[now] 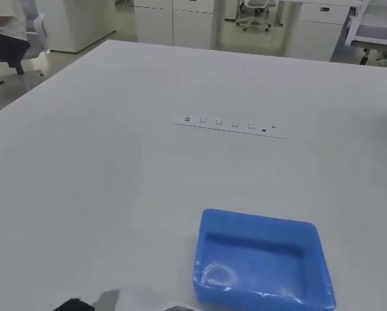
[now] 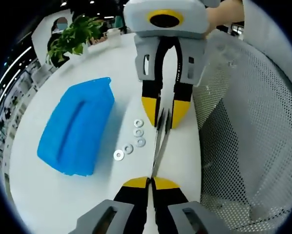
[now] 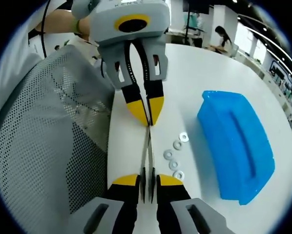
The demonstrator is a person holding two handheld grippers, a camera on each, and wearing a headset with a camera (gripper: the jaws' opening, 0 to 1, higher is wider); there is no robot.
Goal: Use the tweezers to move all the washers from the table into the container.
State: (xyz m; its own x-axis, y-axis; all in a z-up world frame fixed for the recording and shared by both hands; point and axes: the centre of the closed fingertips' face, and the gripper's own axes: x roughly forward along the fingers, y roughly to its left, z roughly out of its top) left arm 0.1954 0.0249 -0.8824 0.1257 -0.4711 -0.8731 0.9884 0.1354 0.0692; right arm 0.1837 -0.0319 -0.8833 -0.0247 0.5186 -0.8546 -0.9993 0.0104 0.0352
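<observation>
We are readying the tool: left gripper [image 2: 150, 181] and right gripper [image 3: 147, 181] each clamp one end of the tweezers [image 2: 159, 141]. Five washers [image 2: 138, 132] lie just beside the container [image 2: 77, 129]. Next, we judge, one gripper must release.

tweezers [image 2: 159, 141] ends hidden, dark shape [image 1: 72, 304] cropped

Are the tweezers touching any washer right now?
Apart. The right gripper view shows bare table between the tweezers and the nearest washer.
</observation>
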